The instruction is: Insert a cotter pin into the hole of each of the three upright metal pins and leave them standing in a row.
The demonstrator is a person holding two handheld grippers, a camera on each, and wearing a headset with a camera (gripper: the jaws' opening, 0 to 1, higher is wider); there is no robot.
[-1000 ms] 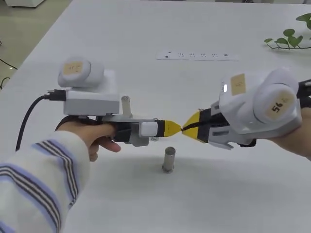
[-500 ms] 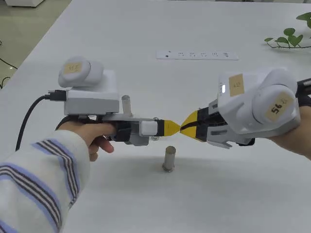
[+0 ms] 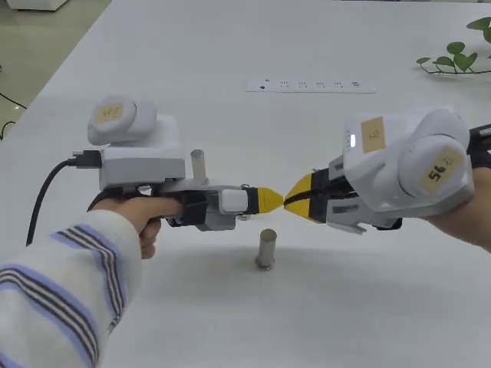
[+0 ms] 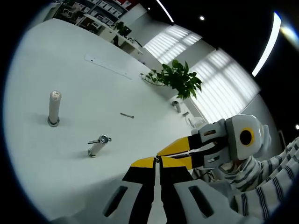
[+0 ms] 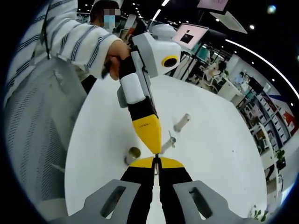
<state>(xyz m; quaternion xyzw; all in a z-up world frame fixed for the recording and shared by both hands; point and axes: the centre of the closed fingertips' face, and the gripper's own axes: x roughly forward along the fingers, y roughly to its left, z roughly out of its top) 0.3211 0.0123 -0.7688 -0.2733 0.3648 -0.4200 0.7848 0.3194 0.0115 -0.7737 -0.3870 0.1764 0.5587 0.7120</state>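
Note:
My left gripper and right gripper meet tip to tip above the table, both with jaws closed. A thin grey cotter pin shows right where the tips meet, pinched in the right gripper; whether the left also grips it is unclear. Below the tips stands an upright metal pin. A second upright pin stands behind the left gripper. A third pin has a cotter pin through its top. Another loose cotter pin lies on the table.
A white power strip lies further back on the white table. A green plant sits at the far right edge. A black cable trails from the left gripper.
Both grippers have stayed tip to tip, with only slight shifts. The pins on the table have not moved.

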